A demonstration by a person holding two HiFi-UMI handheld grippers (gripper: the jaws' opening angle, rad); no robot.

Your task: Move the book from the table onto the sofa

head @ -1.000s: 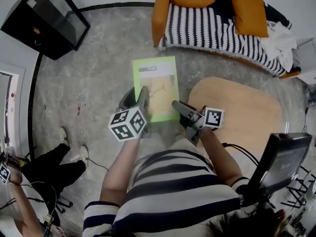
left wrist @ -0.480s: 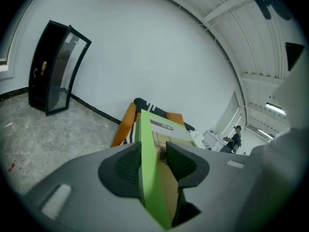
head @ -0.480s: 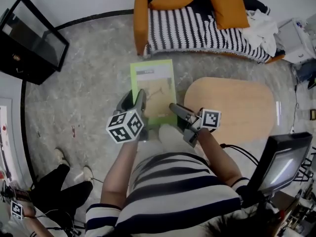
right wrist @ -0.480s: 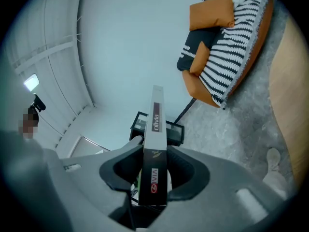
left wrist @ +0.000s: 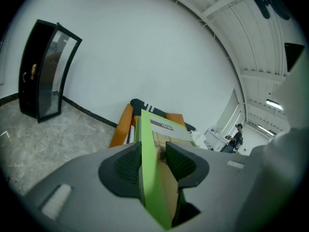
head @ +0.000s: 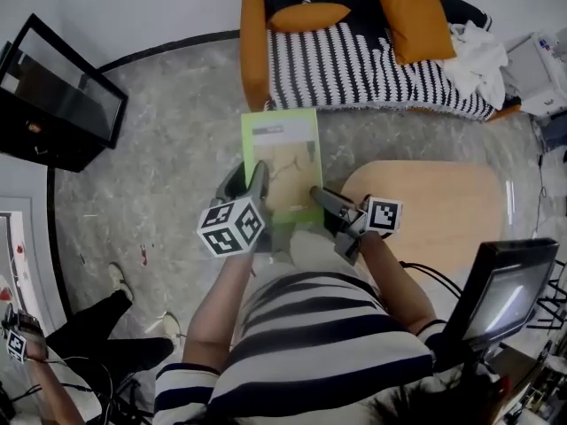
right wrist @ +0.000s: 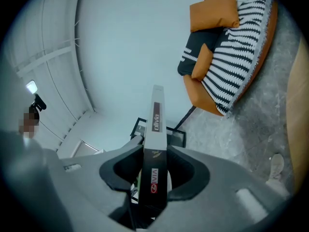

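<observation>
Both grippers have carried the book (head: 282,162) closer to the sofa (head: 354,60) since a second ago. Its far edge now sits just short of the striped seat front, over open grey floor (head: 168,175).

Far left, a black glass-fronted cabinet (head: 55,96) stands by the white wall, well apart from me, and I can't make out what's inside. My left gripper (head: 247,177) is clamped on the book's green near-left edge, pads pressing both faces. The right gripper (head: 317,195) is clenched on the near-right edge, and its own view shows the book edge-on between the pads.

So the book's up in the air, lying roughly flat, with the pale wooden table (head: 443,206) just to its right. On the sofa there's an orange cushion (head: 308,16) at the left end and a bigger one (head: 409,11) farther right. A white cloth (head: 478,51) is bunched at the right end.
</observation>
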